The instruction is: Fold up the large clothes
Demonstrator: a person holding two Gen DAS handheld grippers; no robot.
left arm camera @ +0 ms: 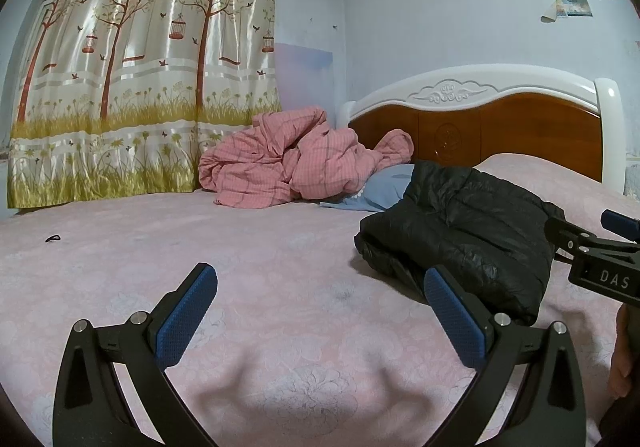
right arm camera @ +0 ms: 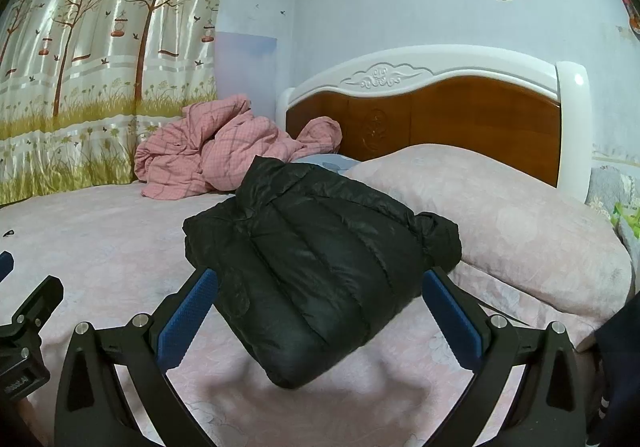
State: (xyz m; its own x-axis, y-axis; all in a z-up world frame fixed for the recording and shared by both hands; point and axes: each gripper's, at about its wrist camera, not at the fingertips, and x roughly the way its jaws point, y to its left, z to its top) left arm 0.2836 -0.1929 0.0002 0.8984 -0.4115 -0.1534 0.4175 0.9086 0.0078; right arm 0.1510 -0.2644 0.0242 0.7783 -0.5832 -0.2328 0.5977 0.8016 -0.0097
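- Left gripper (left arm camera: 320, 311) was level above the bed (left arm camera: 120, 267), fingers wide apart, holding nothing.
- Right gripper (right arm camera: 320, 311) likewise spread, empty.
- Folded black jacket (right arm camera: 316, 271) lay just ahead between the right gripper's fingers, to the front-right of the left gripper.

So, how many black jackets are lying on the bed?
1. The black jacket lies folded on the pink bedsheet, before the pillow. The crumpled pink quilt could hide more clothes.

left wrist: low over bed (left arm camera: 280, 247), facing headboard (left arm camera: 480, 127), left of black jacket (left arm camera: 460, 231) | right wrist: close behind jacket, same heading | shared: jacket, headboard, curtain (left arm camera: 140, 67)
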